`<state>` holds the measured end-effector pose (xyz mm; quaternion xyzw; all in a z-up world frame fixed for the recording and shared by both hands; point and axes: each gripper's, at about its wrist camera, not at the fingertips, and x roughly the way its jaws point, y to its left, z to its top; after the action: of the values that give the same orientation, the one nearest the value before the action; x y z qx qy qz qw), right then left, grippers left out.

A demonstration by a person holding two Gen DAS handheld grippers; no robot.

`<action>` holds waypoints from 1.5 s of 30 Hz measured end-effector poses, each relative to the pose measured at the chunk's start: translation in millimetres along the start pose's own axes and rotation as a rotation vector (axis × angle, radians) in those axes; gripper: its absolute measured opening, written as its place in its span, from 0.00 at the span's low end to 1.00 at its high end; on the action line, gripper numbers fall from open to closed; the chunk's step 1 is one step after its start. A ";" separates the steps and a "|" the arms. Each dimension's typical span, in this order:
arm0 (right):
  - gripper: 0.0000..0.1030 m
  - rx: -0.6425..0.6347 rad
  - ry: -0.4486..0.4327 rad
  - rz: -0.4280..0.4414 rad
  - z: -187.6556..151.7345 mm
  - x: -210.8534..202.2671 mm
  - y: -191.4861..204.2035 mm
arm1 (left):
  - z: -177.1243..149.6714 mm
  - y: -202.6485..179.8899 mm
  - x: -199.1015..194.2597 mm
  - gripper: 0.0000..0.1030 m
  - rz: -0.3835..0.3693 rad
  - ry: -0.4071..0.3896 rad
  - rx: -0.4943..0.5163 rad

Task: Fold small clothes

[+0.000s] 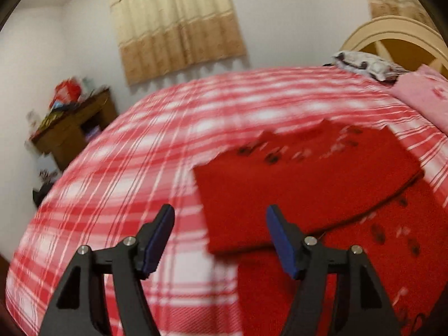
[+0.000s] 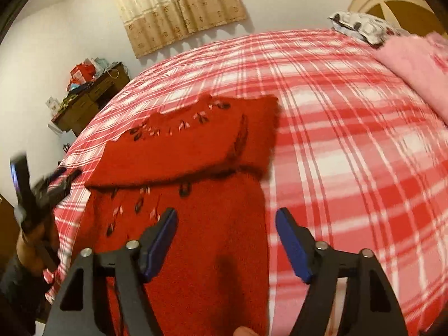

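Note:
A red knitted sweater (image 1: 322,184) with dark and pink embroidery lies flat on the red-and-white plaid bedspread (image 1: 134,168). Its upper part is folded over, and one sleeve lies across the chest. My left gripper (image 1: 220,210) is open with nothing between its blue pads, hovering at the sweater's near left corner. My right gripper (image 2: 226,212) is also open and empty, above the right edge of the sweater (image 2: 196,196), low on its body. In the right wrist view a hand (image 2: 33,240) holds the blurred left tool at the bed's left edge.
A pink garment (image 2: 414,64) lies at the far right of the bed, with a patterned pillow (image 2: 361,25) by the curved headboard (image 1: 392,33). A cluttered wooden cabinet (image 2: 89,98) stands against the wall at left. A beige curtain (image 1: 176,22) hangs behind the bed.

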<state>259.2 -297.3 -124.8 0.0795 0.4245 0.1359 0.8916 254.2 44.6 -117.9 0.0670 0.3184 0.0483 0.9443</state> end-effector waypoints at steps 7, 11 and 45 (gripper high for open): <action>0.46 -0.018 0.058 -0.057 50.3 58.6 8.2 | -20.2 12.6 6.7 0.72 -0.013 0.042 -0.095; 0.20 -0.030 0.103 -0.074 53.2 92.2 13.9 | -30.4 18.2 10.9 0.72 -0.032 0.058 -0.105; 0.57 -0.003 0.117 -0.171 37.8 108.9 -14.5 | -18.9 36.6 68.4 0.85 0.058 0.177 -0.115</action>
<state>356.8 -278.3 -184.9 0.0335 0.4807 0.0642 0.8739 295.2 91.8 -167.6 0.0176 0.3952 0.0995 0.9130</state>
